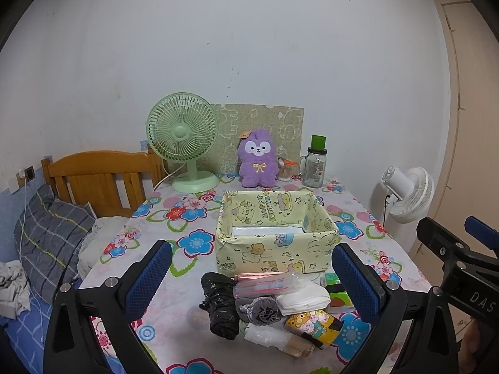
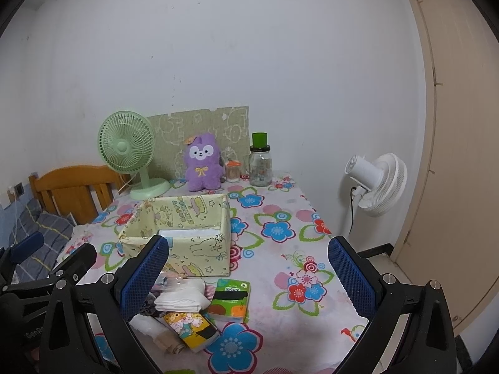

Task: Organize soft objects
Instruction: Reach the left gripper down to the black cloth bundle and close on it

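- Grippers first: your left gripper [image 1: 249, 277] hangs over the near table edge with its blue pads spread wide and nothing between them; your right gripper [image 2: 248, 272] is just as wide apart and also holds nothing.
- Between your left fingers, low on the flowered tablecloth [image 1: 187, 218], lies the pile of soft things, all touching or overlapping one another.
- At the pile's left you have a crumpled black plastic bag [image 1: 220, 305]; beside it a grey scrunchie [image 1: 260, 310] and a folded white cloth [image 1: 304, 299].
- A clear zip pouch [image 1: 265, 283] rests on the far side of the pile, close to the box.
- Nearest you sit a yellow cartoon tissue pack [image 1: 315, 325] and a pale wrapped bundle [image 1: 271, 336] with something beige under it; what that is you cannot tell.
- A green tissue pack [image 2: 229, 299] lies at the pile's right, partly behind your left gripper's right pad in the left view.
- Just beyond the pile stands the open yellow paper-covered box [image 1: 274, 249], with only a flat white sheet showing inside.
- Farther back, along the wall, you see a green desk fan [image 1: 184, 140], a purple plush toy [image 1: 257, 162], a small cotton-swab container [image 1: 285, 171] and a glass jar with a green lid [image 1: 315, 165].
- Off the table's right side stands a white floor fan [image 2: 377, 184]; a wooden headboard [image 1: 99, 177] is on the left.
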The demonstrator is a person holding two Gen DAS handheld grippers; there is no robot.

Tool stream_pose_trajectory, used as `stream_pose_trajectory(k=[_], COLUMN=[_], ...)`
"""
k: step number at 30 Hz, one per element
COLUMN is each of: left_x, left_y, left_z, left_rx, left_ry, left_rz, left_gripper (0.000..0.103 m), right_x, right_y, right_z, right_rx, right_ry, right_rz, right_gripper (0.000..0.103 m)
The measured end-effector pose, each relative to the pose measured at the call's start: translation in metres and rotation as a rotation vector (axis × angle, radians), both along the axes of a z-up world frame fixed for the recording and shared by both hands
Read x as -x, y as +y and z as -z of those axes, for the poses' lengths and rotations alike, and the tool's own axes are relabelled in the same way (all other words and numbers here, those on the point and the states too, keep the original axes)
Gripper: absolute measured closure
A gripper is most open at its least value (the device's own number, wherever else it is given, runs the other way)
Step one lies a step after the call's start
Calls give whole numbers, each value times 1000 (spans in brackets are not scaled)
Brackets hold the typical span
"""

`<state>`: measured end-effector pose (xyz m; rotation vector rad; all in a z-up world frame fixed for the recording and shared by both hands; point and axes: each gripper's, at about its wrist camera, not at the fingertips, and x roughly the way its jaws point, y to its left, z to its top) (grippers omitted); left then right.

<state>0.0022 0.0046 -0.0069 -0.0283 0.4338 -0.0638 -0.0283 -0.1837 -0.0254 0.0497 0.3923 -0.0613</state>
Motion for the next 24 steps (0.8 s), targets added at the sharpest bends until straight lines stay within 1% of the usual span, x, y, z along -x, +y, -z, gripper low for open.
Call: stream_pose_trajectory(k=[9,12,19,24], left_x=[-3,-6,-17,-25], left_y=[3,4,6,4], left_z=[8,12,28,40], left_rx=[0,-3,-5,-12], left_ry=[7,16,57,91], left_rz=[-7,-8,-1,6], left_gripper=[1,1,7,8], right_x=[-5,-9,-22,-32], right_y=[3,4,8,14], right_z=[3,5,17,27], right_rx=[-5,-11,-27,-17], right_ry=[16,22,56,78], right_rz=[-14,-19,-42,-61], right_gripper=[0,2,3,4])
